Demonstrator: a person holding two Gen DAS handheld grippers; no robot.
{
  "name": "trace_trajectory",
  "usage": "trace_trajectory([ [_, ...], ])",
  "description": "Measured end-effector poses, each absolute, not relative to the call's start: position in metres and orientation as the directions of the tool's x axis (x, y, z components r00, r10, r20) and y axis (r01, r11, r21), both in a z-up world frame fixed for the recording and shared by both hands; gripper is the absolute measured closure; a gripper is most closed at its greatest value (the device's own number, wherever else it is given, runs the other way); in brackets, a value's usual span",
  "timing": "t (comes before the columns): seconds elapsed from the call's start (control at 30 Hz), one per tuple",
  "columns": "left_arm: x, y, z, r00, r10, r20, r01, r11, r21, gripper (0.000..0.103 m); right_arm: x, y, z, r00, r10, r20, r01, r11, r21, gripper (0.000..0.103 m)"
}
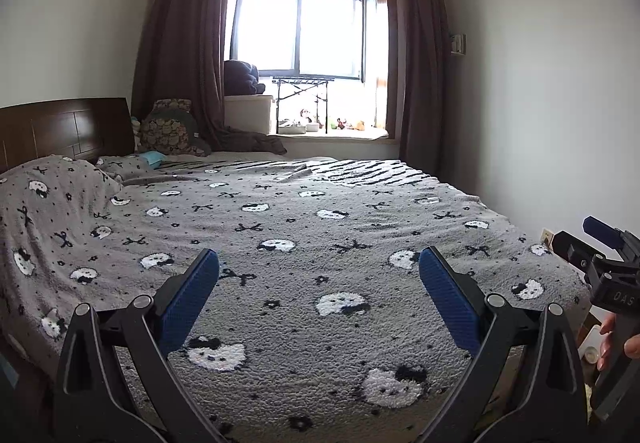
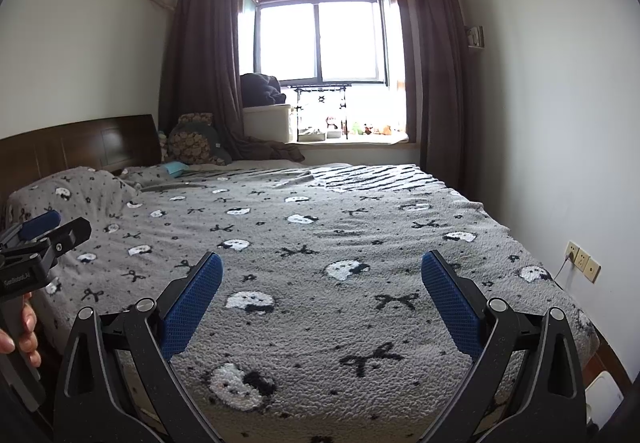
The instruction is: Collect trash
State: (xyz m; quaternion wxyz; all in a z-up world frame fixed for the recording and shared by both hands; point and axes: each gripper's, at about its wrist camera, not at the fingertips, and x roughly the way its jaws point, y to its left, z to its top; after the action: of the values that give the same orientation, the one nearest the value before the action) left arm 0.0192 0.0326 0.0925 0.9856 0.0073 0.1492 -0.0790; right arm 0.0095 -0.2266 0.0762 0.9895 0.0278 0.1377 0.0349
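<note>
Two handheld grippers, left gripper (image 1: 319,263) and right gripper (image 2: 322,267), held level side by side over the foot of a bed (image 1: 304,243), apparently surveying for trash. Both sets of blue-padded jaws spread wide, gripping nothing. No obvious trash in view on the cat-patterned blanket (image 2: 320,243); one small light-blue item (image 2: 175,167) near the headboard (image 2: 80,147) a possible candidate, too small to identify. One window (image 2: 318,41), two curtains.

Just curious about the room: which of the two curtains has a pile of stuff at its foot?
The left curtain: a patterned cushion and a white box sit by it. The right curtain hangs clear.
</note>
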Motion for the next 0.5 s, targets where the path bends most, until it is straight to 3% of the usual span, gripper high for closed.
trace_trajectory([
  [0.5,0.0224,0.0285,0.0889,0.943,-0.107,-0.315,0.115,0.993,0.004,0.008,0.0125,-0.2305,0.0746,0.958,0.070,-0.277,-0.053,0.996,0.070,0.003],
])
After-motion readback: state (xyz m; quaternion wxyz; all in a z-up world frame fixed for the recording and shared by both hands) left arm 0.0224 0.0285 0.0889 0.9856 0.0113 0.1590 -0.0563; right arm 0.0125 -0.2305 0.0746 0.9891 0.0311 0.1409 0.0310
